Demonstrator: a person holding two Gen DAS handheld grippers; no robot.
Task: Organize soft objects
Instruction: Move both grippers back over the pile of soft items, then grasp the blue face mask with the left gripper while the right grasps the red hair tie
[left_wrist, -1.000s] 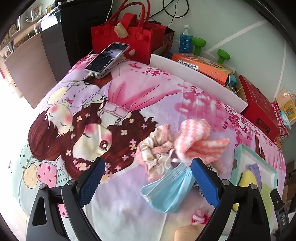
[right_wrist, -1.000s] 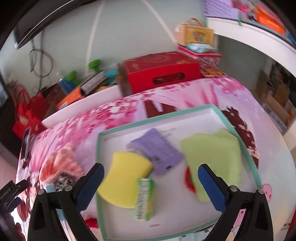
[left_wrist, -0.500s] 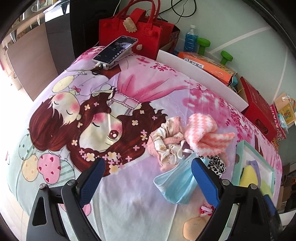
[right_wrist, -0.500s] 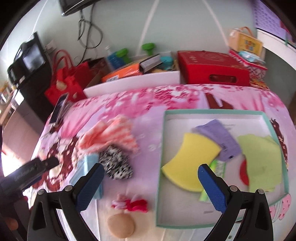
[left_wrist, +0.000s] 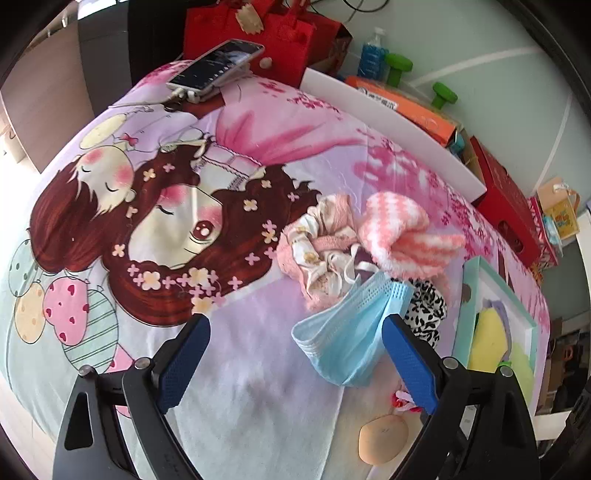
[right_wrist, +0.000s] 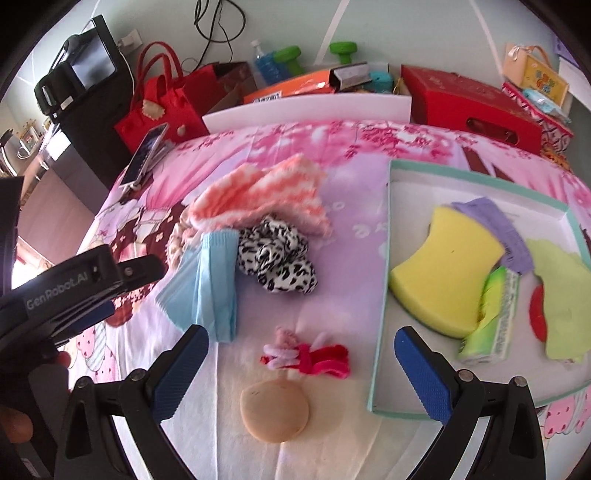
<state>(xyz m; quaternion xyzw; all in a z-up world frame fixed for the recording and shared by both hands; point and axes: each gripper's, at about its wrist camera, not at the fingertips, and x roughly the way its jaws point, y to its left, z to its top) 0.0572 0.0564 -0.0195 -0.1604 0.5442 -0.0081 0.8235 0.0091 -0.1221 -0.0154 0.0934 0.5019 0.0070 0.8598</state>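
Right hand-held gripper spread wide, empty, hovering above the cartoon-print bed cover; directly between and just ahead of its blue pads, a pink-and-red fuzzy pipe-cleaner bundle and a round beige powder puff, probably the next pick given that framing. Further ahead, a black-and-white leopard-print scrunchie touching a pleated light-blue face mask and a pink-and-white striped fleece sock. Off to the right, a white tray with a mint-green rim already holding a yellow sponge, a purple cloth, a green tissue pack and a lime cloth, apparently the collecting spot. Left hand-held gripper likewise wide and empty, the face mask between its fingers, a floral cream scrunchie beyond.
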